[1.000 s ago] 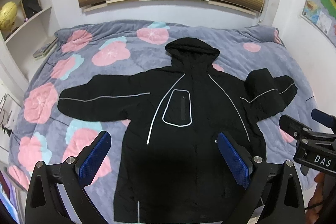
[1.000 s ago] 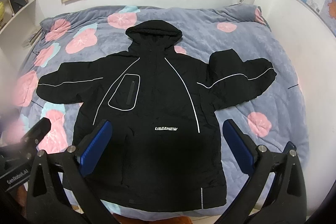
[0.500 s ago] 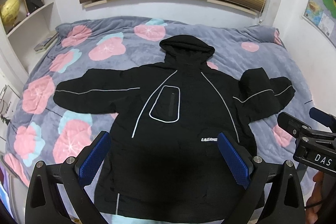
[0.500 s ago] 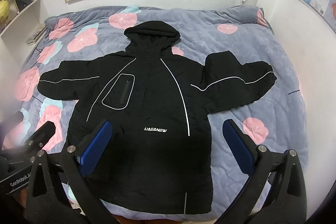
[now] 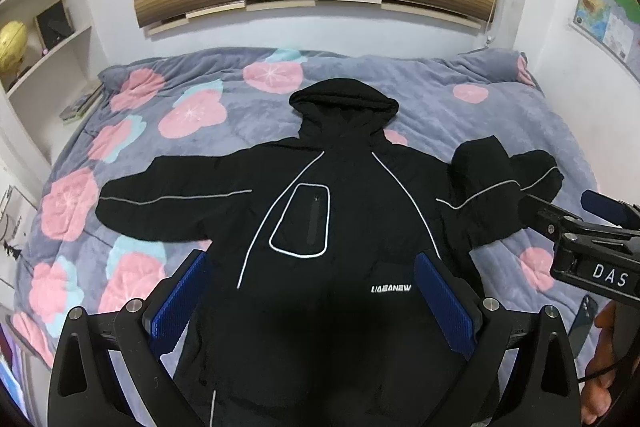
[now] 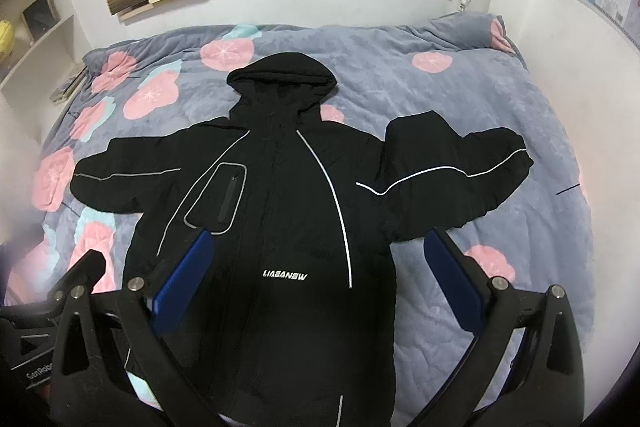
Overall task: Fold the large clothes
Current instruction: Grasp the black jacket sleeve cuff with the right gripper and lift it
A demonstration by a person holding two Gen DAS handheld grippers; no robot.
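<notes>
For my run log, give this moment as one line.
jacket: flat on bed, unfolded | left gripper: open, empty | right gripper: open, empty

A black jacket (image 6: 288,211) lies flat, front up, on the floral blanket (image 6: 440,99), hood far, with the right gripper (image 6: 320,283) spread wide above its lower half.

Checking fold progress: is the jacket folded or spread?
Spread: jacket lies flat on the bed, both sleeves out, hood up; nothing folded.
</notes>
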